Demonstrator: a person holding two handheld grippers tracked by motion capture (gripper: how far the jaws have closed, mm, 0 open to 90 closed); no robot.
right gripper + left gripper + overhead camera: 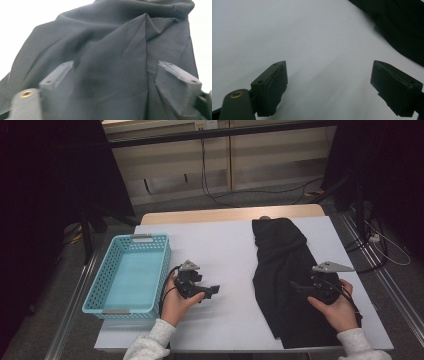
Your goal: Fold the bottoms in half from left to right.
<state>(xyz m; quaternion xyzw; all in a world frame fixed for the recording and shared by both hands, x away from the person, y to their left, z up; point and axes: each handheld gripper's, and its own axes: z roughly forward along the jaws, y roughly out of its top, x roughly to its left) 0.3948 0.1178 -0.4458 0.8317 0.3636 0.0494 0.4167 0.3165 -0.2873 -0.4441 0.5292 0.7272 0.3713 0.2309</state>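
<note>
Bare white worktop (pixel 225 245) lies open between the blue perforated basket (pixel 131 272) at the left edge and the black garment (pixel 282 280) on the right half. The garment, folded into a long creased strip, runs from the far edge to the near edge, where it reaches the rim. Left claw (pixel 212 290) hovers over bare surface beside the basket, jaws wide, nothing between them. Right claw (pixel 296 286) sits above the garment's near part, jaws wide and gripping nothing.
</note>
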